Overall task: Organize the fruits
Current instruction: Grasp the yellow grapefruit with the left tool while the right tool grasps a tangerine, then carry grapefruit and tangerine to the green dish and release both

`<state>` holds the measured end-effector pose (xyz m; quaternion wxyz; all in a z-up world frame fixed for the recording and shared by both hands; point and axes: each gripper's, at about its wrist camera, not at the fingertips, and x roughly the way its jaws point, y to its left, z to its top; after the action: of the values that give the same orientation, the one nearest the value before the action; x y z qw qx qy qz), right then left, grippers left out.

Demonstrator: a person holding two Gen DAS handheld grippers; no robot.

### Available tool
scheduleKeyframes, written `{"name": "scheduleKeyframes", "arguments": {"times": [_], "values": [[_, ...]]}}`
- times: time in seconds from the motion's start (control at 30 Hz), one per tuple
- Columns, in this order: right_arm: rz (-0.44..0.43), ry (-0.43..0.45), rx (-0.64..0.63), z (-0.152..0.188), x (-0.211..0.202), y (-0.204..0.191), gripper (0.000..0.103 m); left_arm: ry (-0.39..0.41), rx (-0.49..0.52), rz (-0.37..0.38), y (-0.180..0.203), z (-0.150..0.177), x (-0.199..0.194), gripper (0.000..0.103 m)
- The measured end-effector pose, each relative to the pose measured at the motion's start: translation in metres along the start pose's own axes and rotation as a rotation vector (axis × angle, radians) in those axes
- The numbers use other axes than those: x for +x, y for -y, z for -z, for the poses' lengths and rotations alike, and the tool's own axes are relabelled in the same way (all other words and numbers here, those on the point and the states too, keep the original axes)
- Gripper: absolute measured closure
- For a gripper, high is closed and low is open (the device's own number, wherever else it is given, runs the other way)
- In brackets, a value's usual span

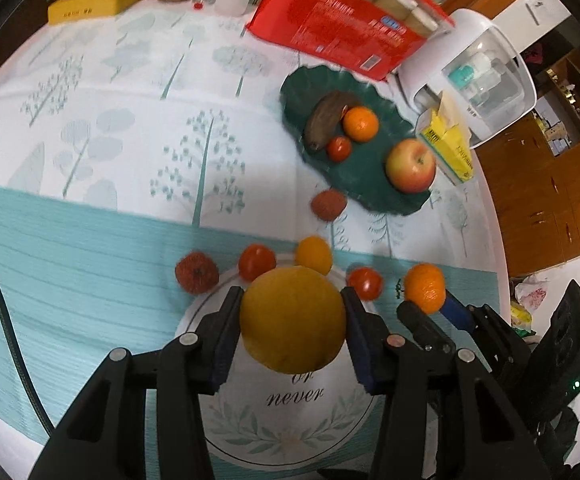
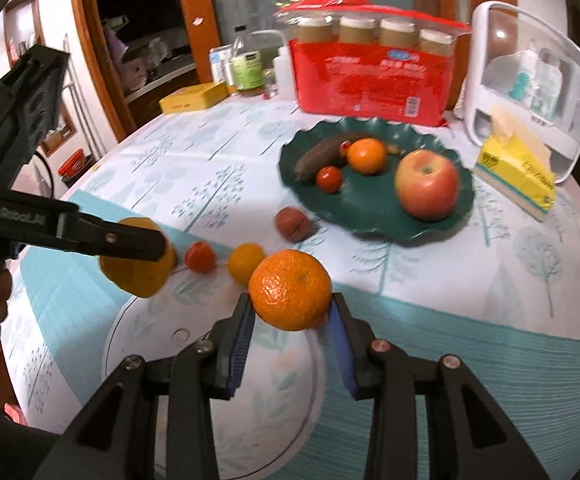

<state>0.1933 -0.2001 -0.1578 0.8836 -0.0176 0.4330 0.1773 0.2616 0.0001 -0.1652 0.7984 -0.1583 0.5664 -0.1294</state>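
Observation:
My left gripper [image 1: 293, 300] is shut on a large yellow-orange fruit [image 1: 292, 320] and holds it above the table; it also shows in the right wrist view [image 2: 136, 258]. My right gripper [image 2: 292, 304] is shut on a mandarin [image 2: 290, 290], which also shows in the left wrist view [image 1: 425, 287]. A dark green plate [image 2: 374, 216] holds a brown banana [image 2: 322, 154], an orange [image 2: 366, 155], a small tomato [image 2: 329, 179] and an apple [image 2: 427, 185]. On the cloth lie a lychee [image 1: 329, 205], a small orange [image 1: 314, 254], two tomatoes [image 1: 256, 262] [image 1: 365, 283] and a red bumpy fruit [image 1: 196, 272].
A red box of jars [image 2: 370, 80], a white appliance [image 2: 530, 80] and a yellow tissue pack [image 2: 518, 176] stand behind the plate. A yellow box [image 2: 194, 98] and bottles [image 2: 246, 68] are at the far edge. A round printed mat [image 1: 290, 408] lies under the grippers.

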Motion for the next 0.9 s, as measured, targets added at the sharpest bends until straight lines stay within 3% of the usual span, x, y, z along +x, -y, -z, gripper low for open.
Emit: {"name": "scheduleKeyframes", "arguments": {"times": [0.27,0.57,0.9], "values": [[0.055,0.07,0.023,-0.023,-0.004,0.024,0.065,0.048,0.062,-0.029,0.025,-0.04,-0.005,0.056],[0.079,0.104,0.069,-0.044,0.016,0.049,0.065,0.101,0.12,-0.035,0.058,-0.098,0.015,0.056],[0.081,0.077,0.116,-0.053,0.048,0.077,0.065,0.098,0.182,0.048,0.093,-0.127,0.057,0.056]]}}
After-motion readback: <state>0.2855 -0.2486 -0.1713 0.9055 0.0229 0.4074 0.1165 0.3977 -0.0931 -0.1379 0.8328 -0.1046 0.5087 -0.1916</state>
